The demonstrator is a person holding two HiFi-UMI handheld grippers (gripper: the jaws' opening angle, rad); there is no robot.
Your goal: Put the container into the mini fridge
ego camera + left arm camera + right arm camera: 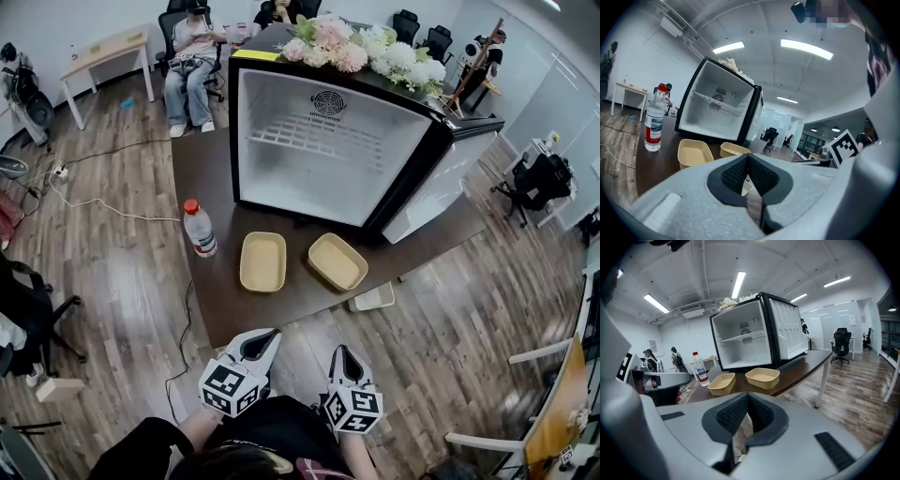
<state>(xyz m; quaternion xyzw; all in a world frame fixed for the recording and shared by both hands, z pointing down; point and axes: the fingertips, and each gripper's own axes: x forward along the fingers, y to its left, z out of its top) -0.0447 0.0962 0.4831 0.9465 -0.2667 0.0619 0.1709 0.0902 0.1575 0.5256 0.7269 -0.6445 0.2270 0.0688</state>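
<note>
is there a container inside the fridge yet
No, the left container and the right container both sit on the table in front of the open fridge.

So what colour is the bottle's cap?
The cap is red; the head view shows it best.

In the left gripper view the farther shallow beige plastic container (733, 149) is half hidden behind the grey body of the left gripper (748, 171) and the label print on the clear red-capped bottle (654, 123) is too small to read, while in the head view the dark brown worktop (202, 178) covers part of a flat white object (373, 298) on the floor.
</note>
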